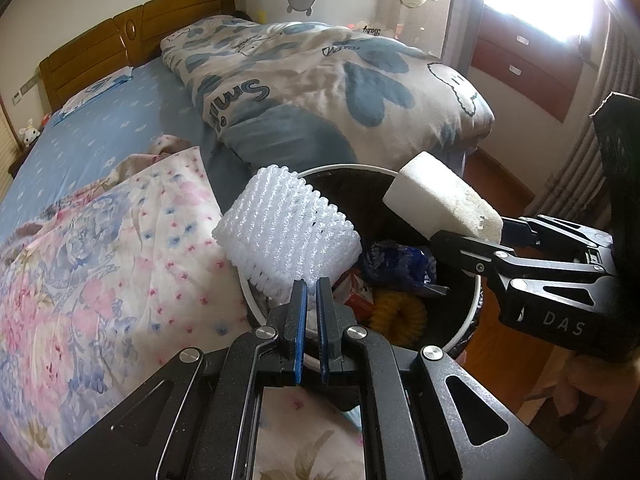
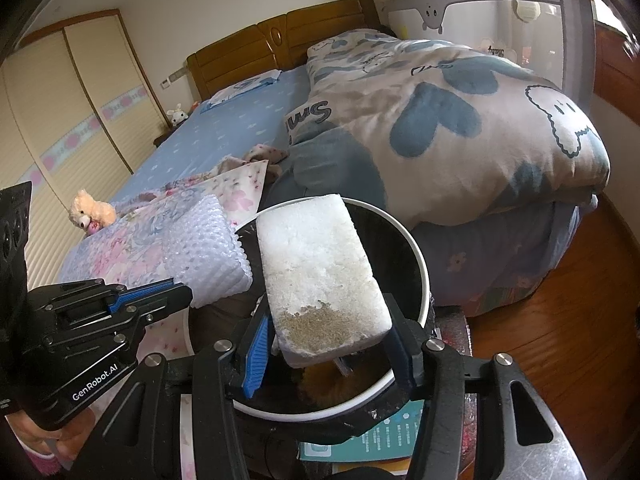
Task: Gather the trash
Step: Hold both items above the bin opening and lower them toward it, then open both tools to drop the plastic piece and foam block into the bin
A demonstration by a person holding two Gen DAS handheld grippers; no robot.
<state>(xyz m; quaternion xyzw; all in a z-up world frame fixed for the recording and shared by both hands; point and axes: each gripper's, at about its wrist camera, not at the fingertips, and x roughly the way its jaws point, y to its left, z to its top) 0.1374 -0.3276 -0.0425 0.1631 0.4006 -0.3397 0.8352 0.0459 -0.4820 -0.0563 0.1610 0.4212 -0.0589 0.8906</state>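
A black trash bin with a white rim [image 1: 477,300] [image 2: 421,264] stands against the bed, holding a blue wrapper [image 1: 400,260], a red packet [image 1: 360,298] and a yellow ring [image 1: 398,316]. My left gripper [image 1: 312,292] [image 2: 176,292] is shut on the lower edge of a white foam net sleeve [image 1: 286,232] [image 2: 204,252], which hangs over the bin's left rim. My right gripper [image 2: 328,346] [image 1: 476,236] is shut on one end of a white foam block [image 2: 320,276] [image 1: 444,200] with a brownish stain. The block sticks out above the bin's opening.
The bed's blue sheet [image 1: 100,132] carries a floral quilt [image 1: 100,272] on the left and a folded blue-and-grey cartoon quilt [image 2: 460,128] behind the bin. A plush bear [image 2: 90,212] lies on the bed. Wooden floor [image 2: 560,300] runs to the right. A teal booklet [image 2: 384,436] lies under the bin.
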